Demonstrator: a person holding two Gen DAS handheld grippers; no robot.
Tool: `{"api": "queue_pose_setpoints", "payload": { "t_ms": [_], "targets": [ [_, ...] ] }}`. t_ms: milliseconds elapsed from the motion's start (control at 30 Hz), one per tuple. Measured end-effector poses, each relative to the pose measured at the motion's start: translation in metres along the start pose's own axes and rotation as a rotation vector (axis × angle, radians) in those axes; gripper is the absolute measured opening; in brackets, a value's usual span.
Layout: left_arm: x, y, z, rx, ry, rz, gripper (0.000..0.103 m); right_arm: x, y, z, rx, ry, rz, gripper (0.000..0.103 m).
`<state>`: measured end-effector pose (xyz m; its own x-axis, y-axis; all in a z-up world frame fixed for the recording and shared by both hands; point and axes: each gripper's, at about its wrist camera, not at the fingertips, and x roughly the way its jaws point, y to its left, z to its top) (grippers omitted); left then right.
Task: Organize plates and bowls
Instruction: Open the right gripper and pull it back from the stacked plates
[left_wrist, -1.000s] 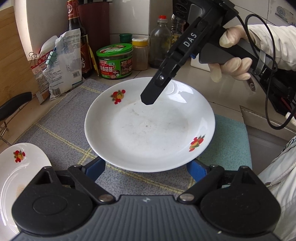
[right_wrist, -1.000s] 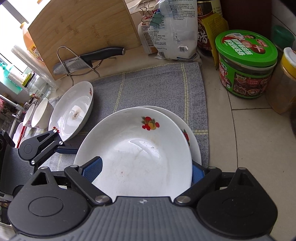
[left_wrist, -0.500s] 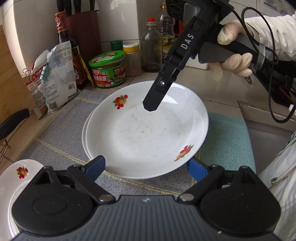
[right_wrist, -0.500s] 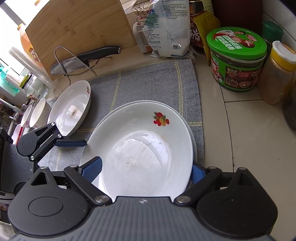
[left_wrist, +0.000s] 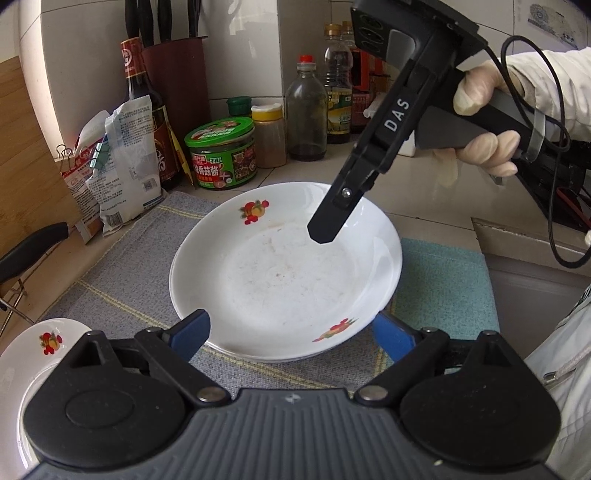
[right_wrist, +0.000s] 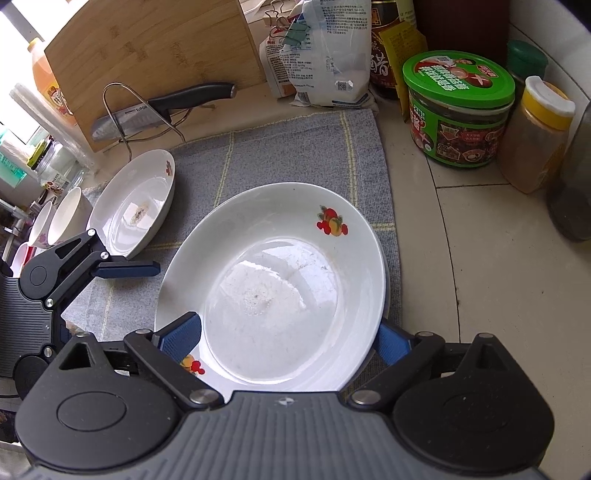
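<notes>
We hold our right gripper (right_wrist: 286, 338) over the top plate (right_wrist: 273, 280), its jaws just spread wide to either rim and no longer pinching, while our left gripper (left_wrist: 291, 332) likewise stands parted around the stack on the grey mat (right_wrist: 288, 147). A third plate (right_wrist: 135, 203) lies at ten o'clock, a green-lidded jar (right_wrist: 458, 107) at one.

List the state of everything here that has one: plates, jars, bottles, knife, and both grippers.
Top plate: stacked on another plate, dirty, on the mat.
Side plate: alone on the mat, dirty.
Bowls: nested together, tilted.
Green jar: lid on.
Spice jar: capped.
Red-cap bottle: capped, nearly empty.
Knife: lying in a wire rack.
Left gripper: open.
Right gripper: open.
</notes>
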<state>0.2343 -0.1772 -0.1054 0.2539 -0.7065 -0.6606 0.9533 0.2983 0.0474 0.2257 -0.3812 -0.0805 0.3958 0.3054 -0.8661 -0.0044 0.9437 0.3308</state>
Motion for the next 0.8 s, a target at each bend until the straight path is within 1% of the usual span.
{"api": "queue_pose_setpoints", "payload": {
  "t_ms": [133, 233, 367, 500, 600, 667, 733, 800],
  "targets": [
    [-0.009, 0.001, -0.002, -0.014, -0.017, 0.019, 0.096, 0.000, 0.001, -0.004, 0.015, 0.002, -0.035, 0.101],
    [-0.016, 0.000, -0.005, -0.027, -0.021, 0.037, 0.097, -0.005, 0.008, -0.009, -0.017, -0.026, -0.060, 0.103],
    [-0.026, -0.005, -0.009, -0.052, -0.008, 0.102, 0.100, -0.008, 0.021, -0.013, -0.052, -0.047, -0.098, 0.103],
    [-0.041, -0.006, -0.015, -0.104, 0.004, 0.162, 0.100, -0.011, 0.043, -0.018, -0.117, -0.096, -0.144, 0.103],
    [-0.053, -0.005, -0.021, -0.147, 0.018, 0.194, 0.100, -0.011, 0.060, -0.020, -0.155, -0.121, -0.153, 0.103],
    [-0.062, -0.005, -0.027, -0.169, 0.030, 0.238, 0.100, -0.009, 0.071, -0.021, -0.177, -0.128, -0.155, 0.103],
    [-0.072, -0.005, -0.034, -0.194, 0.029, 0.279, 0.100, -0.008, 0.083, -0.022, -0.192, -0.138, -0.155, 0.103],
    [-0.085, -0.003, -0.041, -0.232, 0.018, 0.305, 0.100, -0.006, 0.099, -0.023, -0.215, -0.148, -0.156, 0.103]
  ]
}}
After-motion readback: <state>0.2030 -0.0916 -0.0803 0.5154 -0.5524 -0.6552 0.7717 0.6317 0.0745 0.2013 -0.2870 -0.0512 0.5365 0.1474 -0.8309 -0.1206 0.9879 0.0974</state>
